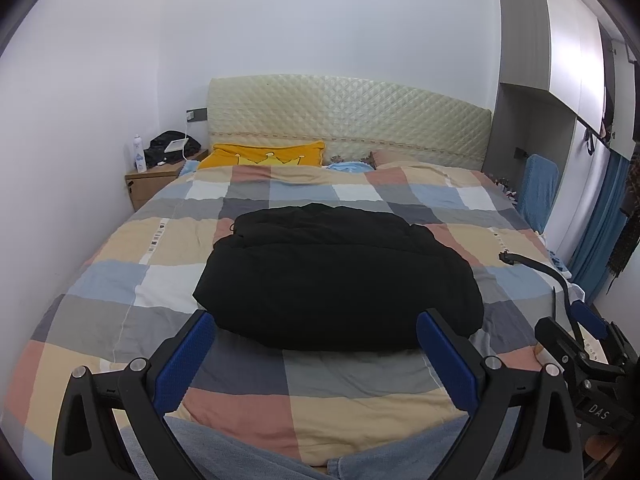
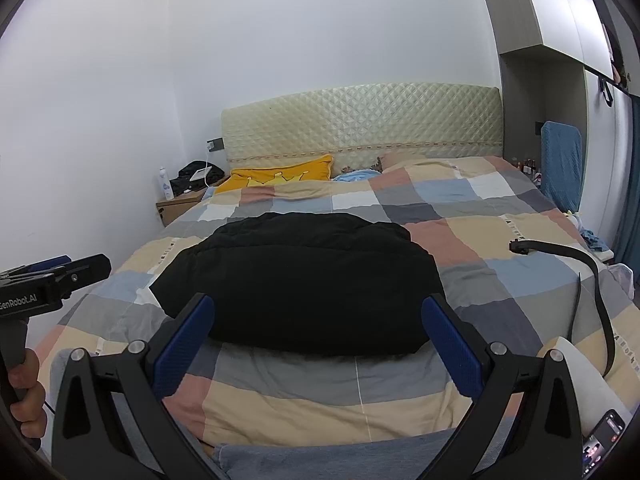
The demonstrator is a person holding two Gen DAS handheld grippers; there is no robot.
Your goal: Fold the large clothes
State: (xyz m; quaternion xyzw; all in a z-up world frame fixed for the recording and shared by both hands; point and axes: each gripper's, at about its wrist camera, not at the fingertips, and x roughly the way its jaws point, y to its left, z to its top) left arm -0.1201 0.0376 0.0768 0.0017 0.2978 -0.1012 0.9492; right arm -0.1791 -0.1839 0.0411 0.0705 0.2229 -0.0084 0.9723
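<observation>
A large black garment [image 1: 336, 276] lies folded in a thick bundle on the checked bedspread [image 1: 120, 248]; it also shows in the right wrist view [image 2: 300, 280]. My left gripper [image 1: 316, 328] is open and empty, held above the bed's near end, just short of the bundle's near edge. My right gripper [image 2: 318, 312] is open and empty too, at the same near edge. The right gripper appears at the right edge of the left wrist view [image 1: 588, 332]. The left gripper appears at the left edge of the right wrist view [image 2: 80, 268], held by a hand.
A black belt [image 2: 592, 276] lies on the bed's right side. A yellow pillow [image 1: 260, 156] and a padded headboard [image 1: 348, 116] are at the far end. A nightstand [image 1: 156, 180] stands far left, a blue chair [image 1: 536, 192] and wardrobe at right. A phone [image 2: 604, 436] lies near right.
</observation>
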